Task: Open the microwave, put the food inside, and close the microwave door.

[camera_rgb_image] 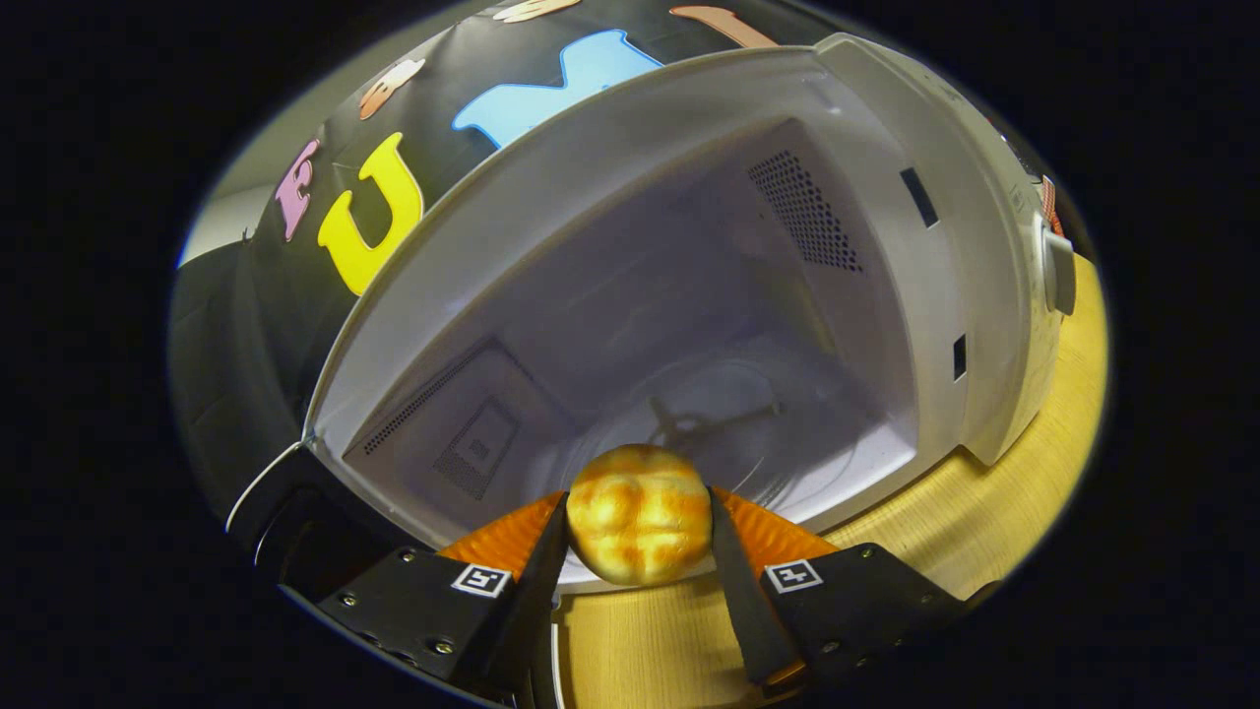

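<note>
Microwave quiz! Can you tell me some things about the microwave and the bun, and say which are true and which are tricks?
1. The microwave door is open. True.
2. The bun lies on the glass plate inside. False: it is held between the gripper fingers, at the microwave's opening.
3. The microwave stands on a wooden table. True.
4. The gripper is open and holding nothing. False: both fingers press on the bun.
</note>
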### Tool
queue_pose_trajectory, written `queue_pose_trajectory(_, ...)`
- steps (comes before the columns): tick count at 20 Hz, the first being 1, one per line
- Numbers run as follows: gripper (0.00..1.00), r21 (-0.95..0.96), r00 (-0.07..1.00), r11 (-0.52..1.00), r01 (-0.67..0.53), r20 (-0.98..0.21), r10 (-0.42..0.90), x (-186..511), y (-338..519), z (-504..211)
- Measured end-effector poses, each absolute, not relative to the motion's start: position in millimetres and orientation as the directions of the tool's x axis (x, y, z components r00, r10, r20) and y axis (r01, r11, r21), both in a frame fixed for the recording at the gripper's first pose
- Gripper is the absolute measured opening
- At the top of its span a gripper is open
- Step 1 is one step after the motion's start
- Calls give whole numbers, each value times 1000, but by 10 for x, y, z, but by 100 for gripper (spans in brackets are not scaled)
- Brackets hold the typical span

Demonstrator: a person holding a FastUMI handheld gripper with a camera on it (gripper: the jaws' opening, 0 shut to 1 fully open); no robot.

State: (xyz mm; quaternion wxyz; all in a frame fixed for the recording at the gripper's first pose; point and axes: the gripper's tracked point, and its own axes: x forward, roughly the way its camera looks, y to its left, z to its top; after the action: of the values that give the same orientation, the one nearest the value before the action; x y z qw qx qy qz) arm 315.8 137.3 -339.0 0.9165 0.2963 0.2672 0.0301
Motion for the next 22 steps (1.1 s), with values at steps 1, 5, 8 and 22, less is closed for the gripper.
queue_pose_trajectory(1, 79, 552, 859, 826, 115, -472, 196, 3207, 1360, -3414)
queue_pose_trajectory(5, 84, 513, 865, 845, 150, -482, 139, 3315, 1308, -3488)
queue_pose_trajectory(8, 94, 476, 876, 865, 161, -473, 97, 3311, 1230, -3404)
queue_pose_trajectory(22, 97, 328, 921, 944, -46, -351, 167, 1836, 1155, -2094)
